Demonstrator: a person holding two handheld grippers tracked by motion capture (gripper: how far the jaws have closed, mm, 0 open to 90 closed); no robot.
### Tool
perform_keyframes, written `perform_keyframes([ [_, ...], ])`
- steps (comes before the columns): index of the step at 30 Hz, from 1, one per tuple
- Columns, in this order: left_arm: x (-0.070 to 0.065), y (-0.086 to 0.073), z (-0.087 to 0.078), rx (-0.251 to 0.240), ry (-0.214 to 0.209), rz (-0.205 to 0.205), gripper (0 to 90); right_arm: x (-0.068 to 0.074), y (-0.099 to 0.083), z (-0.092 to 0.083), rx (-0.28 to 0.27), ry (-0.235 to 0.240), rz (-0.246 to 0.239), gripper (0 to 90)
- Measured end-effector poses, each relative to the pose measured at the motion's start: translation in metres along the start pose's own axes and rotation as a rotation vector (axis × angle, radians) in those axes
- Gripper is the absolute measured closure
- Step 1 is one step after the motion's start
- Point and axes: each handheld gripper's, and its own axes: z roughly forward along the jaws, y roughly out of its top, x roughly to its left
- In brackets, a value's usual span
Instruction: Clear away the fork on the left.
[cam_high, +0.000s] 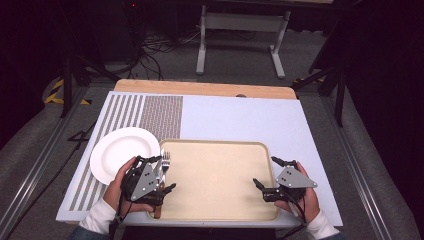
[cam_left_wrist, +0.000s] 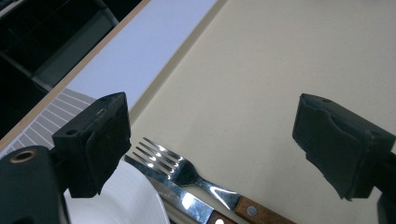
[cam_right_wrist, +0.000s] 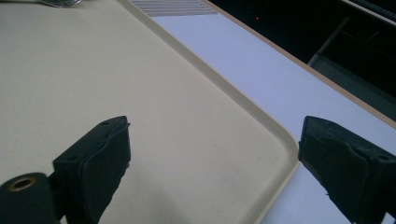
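A beige tray (cam_high: 220, 200) lies at the front middle of the table, with a white plate (cam_high: 120, 150) just left of it. A fork (cam_left_wrist: 180, 169) and a knife (cam_left_wrist: 191, 203), both with wooden handles, lie side by side along the tray's left edge (cam_high: 165, 160). My left gripper (cam_high: 164, 173) hovers open right above them, its jaws wide apart (cam_left_wrist: 210, 144) and nothing between them. Over the tray's right edge my right gripper (cam_high: 266, 171) is open too, straddling the tray rim (cam_right_wrist: 275, 133) with its jaws empty (cam_right_wrist: 212, 154).
The tray sits on a pale blue mat (cam_high: 240, 117) whose left part has a grey striped pattern (cam_high: 145, 112). A wooden table edge (cam_high: 200, 87) runs behind the mat. Beyond it are a dark floor with cables and a white stand (cam_high: 240, 30).
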Motion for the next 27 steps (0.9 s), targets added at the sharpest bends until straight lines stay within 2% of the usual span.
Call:
perform_keyframes([
  [15,0.010,-0.020,-0.024,0.010,0.043,-0.046,11.1,-0.001,0.003,-0.006,-0.034,-0.040,0.022,9.9],
  [27,0.019,-0.045,-0.043,0.030,0.087,-0.095,9.9,0.001,0.004,-0.011,-0.041,-0.055,0.029,8.9],
])
